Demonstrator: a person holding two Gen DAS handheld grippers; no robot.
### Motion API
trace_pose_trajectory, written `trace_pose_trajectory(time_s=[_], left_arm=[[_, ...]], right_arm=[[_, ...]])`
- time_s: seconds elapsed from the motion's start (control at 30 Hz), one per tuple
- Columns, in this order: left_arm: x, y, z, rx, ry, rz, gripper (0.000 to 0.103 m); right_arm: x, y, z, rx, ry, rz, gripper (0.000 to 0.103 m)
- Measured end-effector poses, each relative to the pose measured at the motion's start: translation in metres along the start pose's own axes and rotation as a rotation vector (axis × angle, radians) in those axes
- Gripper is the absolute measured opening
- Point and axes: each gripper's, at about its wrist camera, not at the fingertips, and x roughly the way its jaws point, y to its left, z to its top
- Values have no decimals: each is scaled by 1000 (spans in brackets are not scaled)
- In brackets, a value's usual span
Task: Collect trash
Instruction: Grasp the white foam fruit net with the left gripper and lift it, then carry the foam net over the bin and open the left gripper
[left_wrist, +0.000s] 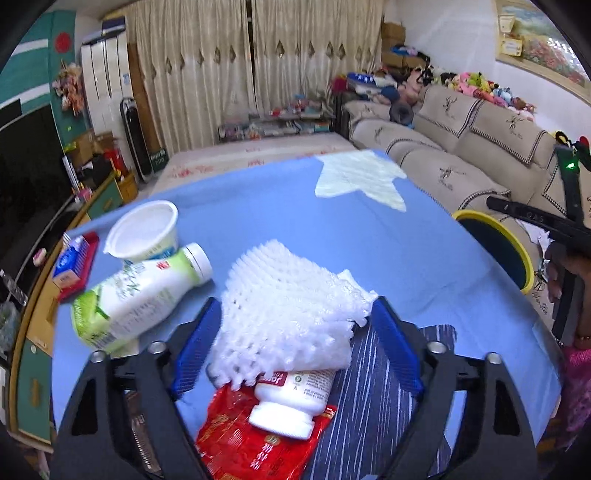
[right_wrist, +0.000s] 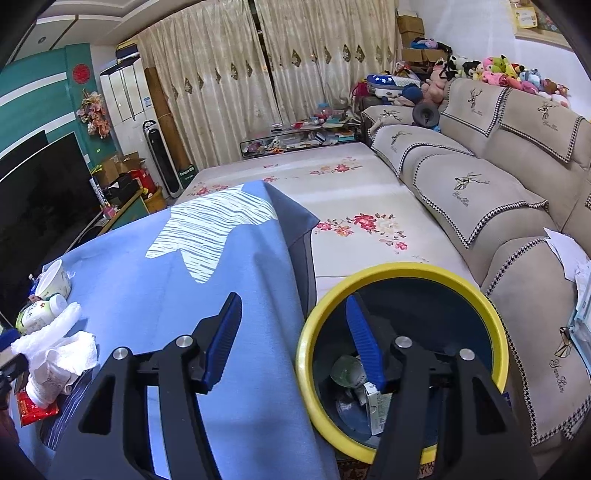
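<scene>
Blue cloth (left_wrist: 258, 206) covers the table; the yellow-rimmed bin (right_wrist: 399, 271) stands off its right edge, trash inside. My right gripper (right_wrist: 291, 334) hangs spread, empty, over that rim. My left gripper (left_wrist: 295, 332) straddles the white foam net (left_wrist: 288, 306), pads not clearly pressing

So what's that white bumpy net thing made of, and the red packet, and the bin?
The net looks like soft white foam mesh: puffy, matte strands with open holes, squashing easily. The red packet looks like thin plastic film: glossy, crinkled, with printed writing. The bin looks like hard plastic: a smooth, slightly shiny yellow rim on a dark body, though I can't be sure.
</scene>
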Motion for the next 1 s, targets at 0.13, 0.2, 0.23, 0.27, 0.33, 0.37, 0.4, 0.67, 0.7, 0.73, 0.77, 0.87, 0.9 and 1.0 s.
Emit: trace_pose_trajectory(time_s=[0.13,0.2,0.23,0.27,0.33,0.37,0.4,0.67,0.7,0.73,0.77,0.87,0.9,1.0], left_arm=[[16,-1,4,-16,37,-24,65],[17,-2,6,-13,33,-23,61],[17,-3,8,-10,30,-21,57],[17,-3,8,-10,29,-23,55],[19,-4,10,-15,34,-38,36],[19,-3,11,-20,39,-42,31],[20,-2,12,-26,41,-43,22],[-16,-15,26,7,-64,-31,16],[-24,-20,29,13,-85,-34,16],[-30,-23,32,16,-98,-39,16],[-39,-29,36,23,-119,-50,16],[-59,-49,48,47,-163,-88,16],[-64,-57,51,56,-174,-103,16],[-76,-86,64,107,-205,-150,16]], right_arm=[[1,-1,1,-1,1,1,56],[2,-3,0,4,3,4,56],[3,-3,-1,5,4,5,56],[3,-3,-1,6,5,7,56],[4,-3,-2,7,6,12,56],[4,-3,-2,7,6,13,56],[4,-4,-2,7,6,15,56],[-1,-8,-4,6,-10,12,56],[-2,-10,-5,7,-12,9,56],[-2,-13,-6,9,-13,4,56],[-2,-16,-7,12,-11,-3,57],[2,-25,-11,26,8,-12,58],[3,-26,-13,28,11,-13,58],[0,-31,-17,26,7,-31,58]])
